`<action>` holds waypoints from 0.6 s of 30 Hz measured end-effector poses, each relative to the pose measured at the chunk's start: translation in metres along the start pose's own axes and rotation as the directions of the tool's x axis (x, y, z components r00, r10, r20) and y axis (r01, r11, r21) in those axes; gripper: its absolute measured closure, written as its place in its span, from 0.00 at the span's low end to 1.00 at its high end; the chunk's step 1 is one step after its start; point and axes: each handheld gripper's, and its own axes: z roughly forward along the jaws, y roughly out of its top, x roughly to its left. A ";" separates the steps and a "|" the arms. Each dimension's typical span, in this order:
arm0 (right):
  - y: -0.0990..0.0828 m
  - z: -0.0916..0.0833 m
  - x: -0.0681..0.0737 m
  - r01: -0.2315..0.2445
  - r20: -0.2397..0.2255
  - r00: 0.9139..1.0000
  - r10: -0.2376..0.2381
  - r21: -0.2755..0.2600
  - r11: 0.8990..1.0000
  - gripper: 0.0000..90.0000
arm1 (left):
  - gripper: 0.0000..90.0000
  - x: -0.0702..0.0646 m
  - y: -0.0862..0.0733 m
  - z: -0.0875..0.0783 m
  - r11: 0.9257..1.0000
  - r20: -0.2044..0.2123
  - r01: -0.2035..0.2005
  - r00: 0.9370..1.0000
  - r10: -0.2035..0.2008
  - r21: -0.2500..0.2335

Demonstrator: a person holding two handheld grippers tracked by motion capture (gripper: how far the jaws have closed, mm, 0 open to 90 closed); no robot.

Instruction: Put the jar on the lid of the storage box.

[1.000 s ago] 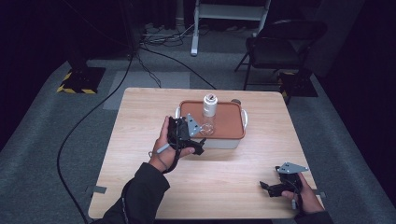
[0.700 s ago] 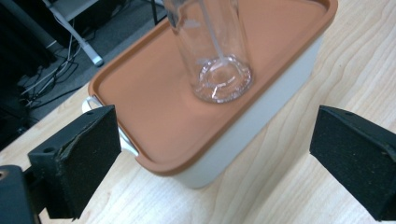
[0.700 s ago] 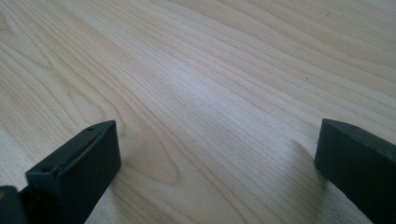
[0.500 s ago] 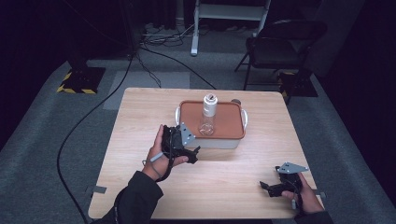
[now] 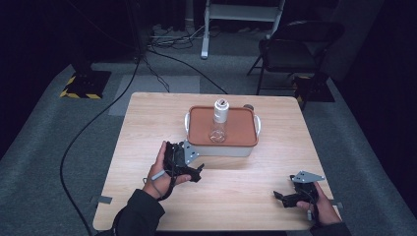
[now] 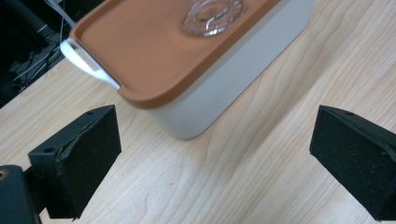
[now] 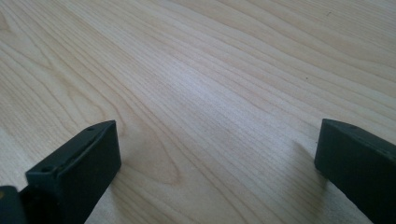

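Two grippers, both jaws wide and empty; left gripper (image 5: 189, 169) has drawn back from the box (image 5: 222, 147) toward lower left of frame.

I judge the bottle (image 5: 218, 123) placed: it stands on the orange lid (image 5: 196, 129) at frame centre. My left hand tilts its claw boxward; right gripper (image 5: 287, 196) rests low at lower right.

The left hand (image 5: 164, 169) comes in from the bottom edge on a dark-sleeved forearm and grips the left gripper (image 5: 189, 167) with its fingers (image 6: 77, 161) spread wide and nothing between them. The right hand (image 5: 319, 201) holds the right gripper (image 5: 285, 196) low at the near right of the tabletop (image 5: 241, 191), fingers (image 7: 74, 170) likewise wide apart and holding nothing, pointing left.
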 end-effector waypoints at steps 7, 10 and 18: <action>0.000 0.000 0.000 0.000 0.000 1.000 0.000 0.000 1.000 0.00 | 0.02 0.003 -0.010 -0.003 1.000 -0.002 0.006 1.000 -0.006 0.017; 0.000 0.000 0.000 0.000 0.000 1.000 0.000 0.000 1.000 0.00 | 0.02 0.004 -0.014 -0.003 1.000 -0.001 0.011 1.000 -0.011 0.024; 0.000 0.000 0.000 0.000 0.000 1.000 0.000 0.000 1.000 0.00 | 0.02 0.006 -0.029 -0.004 0.999 0.001 0.036 0.999 -0.036 0.039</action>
